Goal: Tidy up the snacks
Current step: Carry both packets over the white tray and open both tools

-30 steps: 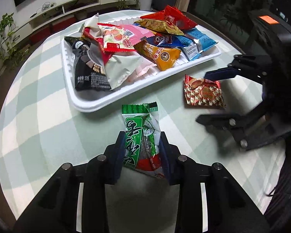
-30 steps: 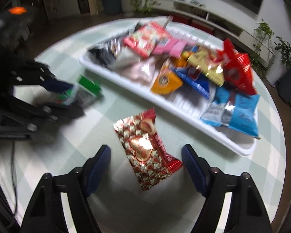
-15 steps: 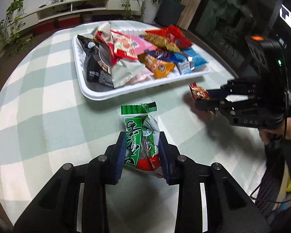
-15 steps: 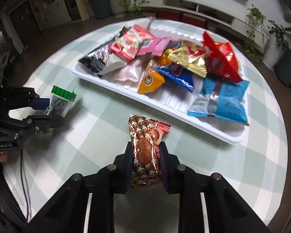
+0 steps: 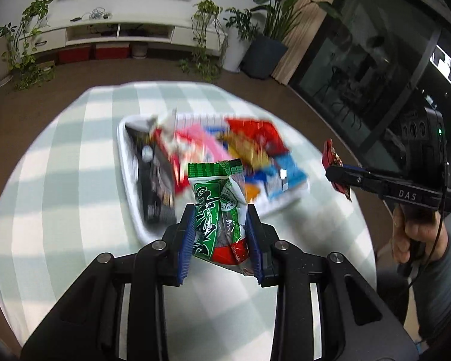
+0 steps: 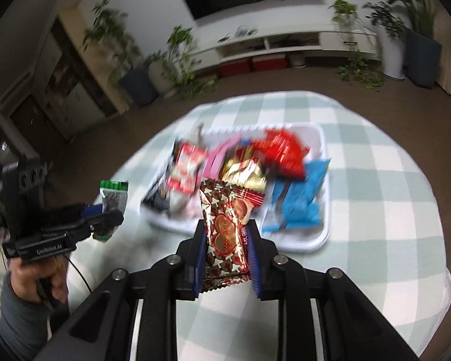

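My left gripper (image 5: 221,231) is shut on a green snack packet (image 5: 216,210) and holds it in the air above the table, in front of the white tray (image 5: 129,192). The tray holds several mixed snack packets, blurred in both views. My right gripper (image 6: 227,246) is shut on a red and gold heart-patterned packet (image 6: 228,231), also lifted above the table near the tray (image 6: 323,237). The right gripper shows in the left wrist view (image 5: 338,174) with its packet (image 5: 333,156). The left gripper shows in the right wrist view (image 6: 105,216) with the green packet (image 6: 114,195).
The round table has a green and white checked cloth (image 5: 60,198). Around it are brown floor, a white TV cabinet (image 5: 105,33) and potted plants (image 5: 210,39). A hand grips each gripper handle.
Both grippers have risen high above the table with their packets. A second ago the right gripper was open around its packet on the cloth; it has shut on it and lifted it.
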Action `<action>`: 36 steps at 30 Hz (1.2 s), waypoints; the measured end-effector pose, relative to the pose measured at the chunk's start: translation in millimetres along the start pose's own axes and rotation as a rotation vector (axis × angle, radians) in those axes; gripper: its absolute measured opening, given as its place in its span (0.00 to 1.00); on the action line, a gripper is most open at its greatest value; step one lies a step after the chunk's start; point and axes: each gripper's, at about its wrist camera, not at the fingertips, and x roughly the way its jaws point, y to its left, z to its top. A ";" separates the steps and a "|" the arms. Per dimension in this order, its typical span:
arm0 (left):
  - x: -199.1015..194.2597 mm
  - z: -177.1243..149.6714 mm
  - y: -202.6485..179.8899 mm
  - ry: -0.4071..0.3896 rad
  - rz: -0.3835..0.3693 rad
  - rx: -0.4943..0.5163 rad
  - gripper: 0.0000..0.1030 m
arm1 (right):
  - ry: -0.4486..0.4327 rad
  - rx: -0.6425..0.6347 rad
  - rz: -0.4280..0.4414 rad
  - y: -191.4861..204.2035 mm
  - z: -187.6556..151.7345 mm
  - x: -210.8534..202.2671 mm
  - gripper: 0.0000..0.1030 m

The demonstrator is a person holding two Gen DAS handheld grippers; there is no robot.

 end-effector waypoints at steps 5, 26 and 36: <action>22.7 50.1 -5.8 -0.016 0.044 0.007 0.29 | 0.005 0.035 0.008 2.3 38.1 19.1 0.26; 124.5 54.1 9.9 0.075 0.164 0.026 0.32 | 0.150 0.024 -0.071 4.6 56.1 128.4 0.27; 120.0 53.1 8.5 0.042 0.168 0.026 0.41 | 0.131 0.014 -0.068 12.0 56.7 123.3 0.40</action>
